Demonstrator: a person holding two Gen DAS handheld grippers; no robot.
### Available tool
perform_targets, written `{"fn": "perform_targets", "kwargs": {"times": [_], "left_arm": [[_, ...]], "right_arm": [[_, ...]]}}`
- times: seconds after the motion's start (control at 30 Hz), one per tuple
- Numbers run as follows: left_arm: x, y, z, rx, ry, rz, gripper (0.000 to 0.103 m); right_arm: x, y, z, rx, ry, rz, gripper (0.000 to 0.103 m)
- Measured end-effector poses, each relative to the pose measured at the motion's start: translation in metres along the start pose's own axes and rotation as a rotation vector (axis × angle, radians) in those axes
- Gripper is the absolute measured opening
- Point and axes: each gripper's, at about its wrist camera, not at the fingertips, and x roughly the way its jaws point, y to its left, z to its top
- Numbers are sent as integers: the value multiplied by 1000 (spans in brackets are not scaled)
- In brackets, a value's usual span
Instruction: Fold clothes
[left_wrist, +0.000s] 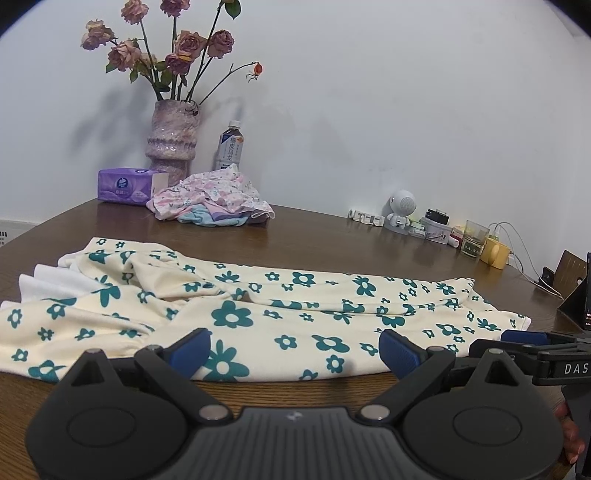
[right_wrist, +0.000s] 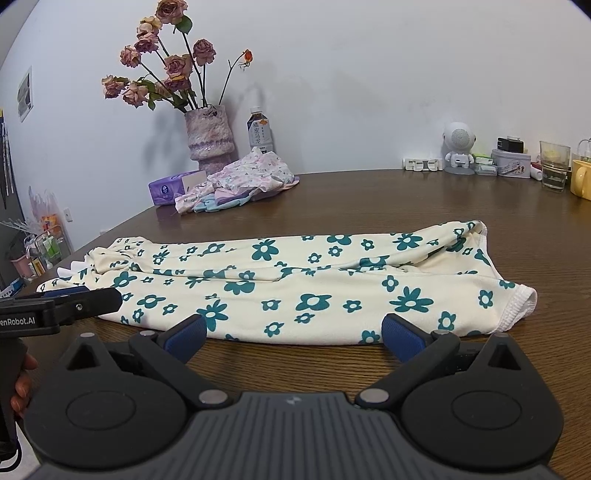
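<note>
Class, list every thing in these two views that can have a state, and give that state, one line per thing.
Left gripper: open, holding nothing.
Right gripper: open, holding nothing.
Floral garment: laid out long on the table, rumpled, not gripped.
Pile of clothes: crumpled, unfolded.
Bottle: upright, capped.
Vase: upright, holding wilted roses.
Tissue pack: lying flat.

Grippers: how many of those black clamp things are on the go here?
2. The left gripper is open at the near edge of the flowered garment, toward its left half. The right gripper is open at the same edge, further right.
</note>
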Motion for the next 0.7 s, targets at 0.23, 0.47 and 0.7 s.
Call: {"fn": "perform_targets", "kwargs": {"times": [0.23,0.47,0.7], "left_arm": [[0,0,0,1,-1,-1,98],[0,0,0,0,0,-1,98],[0,0,0,0,0,-2,98]], "right_arm": [[0,-1,0,2,-1,0,103],[0,-1,0,3,-1,1,103],[0,-2,0,6,-1,4,103]]}}
